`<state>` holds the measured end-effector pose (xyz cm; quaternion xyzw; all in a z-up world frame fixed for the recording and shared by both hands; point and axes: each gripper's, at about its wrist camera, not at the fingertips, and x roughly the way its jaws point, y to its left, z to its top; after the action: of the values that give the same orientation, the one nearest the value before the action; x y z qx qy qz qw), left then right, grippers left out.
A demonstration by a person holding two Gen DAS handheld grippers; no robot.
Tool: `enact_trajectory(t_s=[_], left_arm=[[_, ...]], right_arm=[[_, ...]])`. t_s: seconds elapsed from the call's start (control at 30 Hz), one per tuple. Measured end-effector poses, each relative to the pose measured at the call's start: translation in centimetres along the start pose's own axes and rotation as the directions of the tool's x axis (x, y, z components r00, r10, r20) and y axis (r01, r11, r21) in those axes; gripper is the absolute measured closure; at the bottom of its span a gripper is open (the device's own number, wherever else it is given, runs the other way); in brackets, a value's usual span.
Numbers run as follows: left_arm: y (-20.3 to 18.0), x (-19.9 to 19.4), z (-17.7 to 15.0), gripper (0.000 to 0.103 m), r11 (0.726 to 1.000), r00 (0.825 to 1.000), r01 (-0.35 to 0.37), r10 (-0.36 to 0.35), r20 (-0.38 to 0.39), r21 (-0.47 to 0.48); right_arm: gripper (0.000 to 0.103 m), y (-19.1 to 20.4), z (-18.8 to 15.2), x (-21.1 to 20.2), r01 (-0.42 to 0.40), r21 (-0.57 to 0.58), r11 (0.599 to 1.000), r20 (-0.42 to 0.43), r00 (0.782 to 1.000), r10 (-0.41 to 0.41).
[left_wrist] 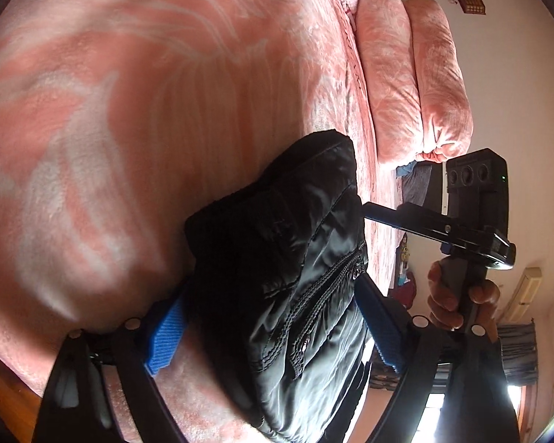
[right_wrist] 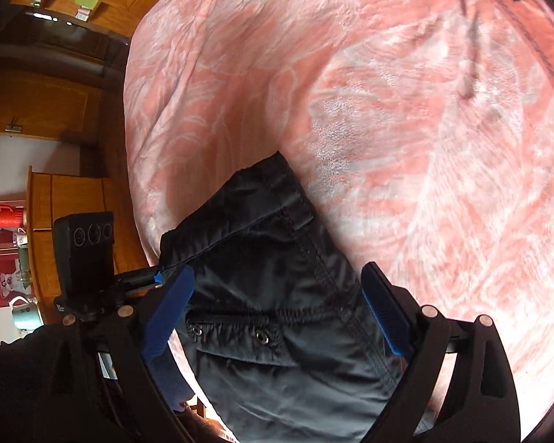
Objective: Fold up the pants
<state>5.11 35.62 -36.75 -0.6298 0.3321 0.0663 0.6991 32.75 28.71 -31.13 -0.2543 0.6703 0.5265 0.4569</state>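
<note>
Black shiny pants (left_wrist: 295, 265) hang bunched between the blue pads of my left gripper (left_wrist: 273, 317), lifted above a pink patterned bedspread (left_wrist: 129, 110). The jaws stand wide apart with the cloth filling the gap. In the right wrist view the same pants (right_wrist: 277, 295), with stitched seams and snap buttons, lie between the blue pads of my right gripper (right_wrist: 277, 313), whose jaws also stand wide. The right gripper's body, held by a hand (left_wrist: 458, 302), shows in the left view to the right of the pants. Whether either gripper pinches the cloth is hidden.
Pink pillows (left_wrist: 410, 74) are stacked at the bed's head. A wooden wardrobe (right_wrist: 55, 92) and a wooden shelf (right_wrist: 66, 229) with a red spool and cups stand beside the bed. A bright window with curtains (left_wrist: 517, 354) lies beyond.
</note>
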Motion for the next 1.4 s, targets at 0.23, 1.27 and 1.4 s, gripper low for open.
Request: enact_trajectory(t_s=[0.23, 1.27, 1.4], left_arm=[[0.6, -0.5, -0.3, 0.02, 0.999, 0.999, 0.032, -0.032, 0.03, -0.012], [-16.9, -6.4, -8.0, 0.076, 0.921, 0.986, 0.116, -0.15, 0.066, 0.372], [-20.1, -6.9, -10.5, 0.076, 0.885, 0.985, 0.132, -0.167, 0.039, 0.446]], right_arm=[[0.012, -0.6, 2.8, 3.1, -0.067, -0.066, 0.996, -0.102, 0.993, 0.061], [0.074, 8.8, -10.1, -16.6, 0.247, -0.128, 0.961, 0.211, 0.953, -0.217], [0.074, 9.5, -13.6, -19.3, 0.274, -0.097, 0.957, 0.273, 0.932, -0.239]])
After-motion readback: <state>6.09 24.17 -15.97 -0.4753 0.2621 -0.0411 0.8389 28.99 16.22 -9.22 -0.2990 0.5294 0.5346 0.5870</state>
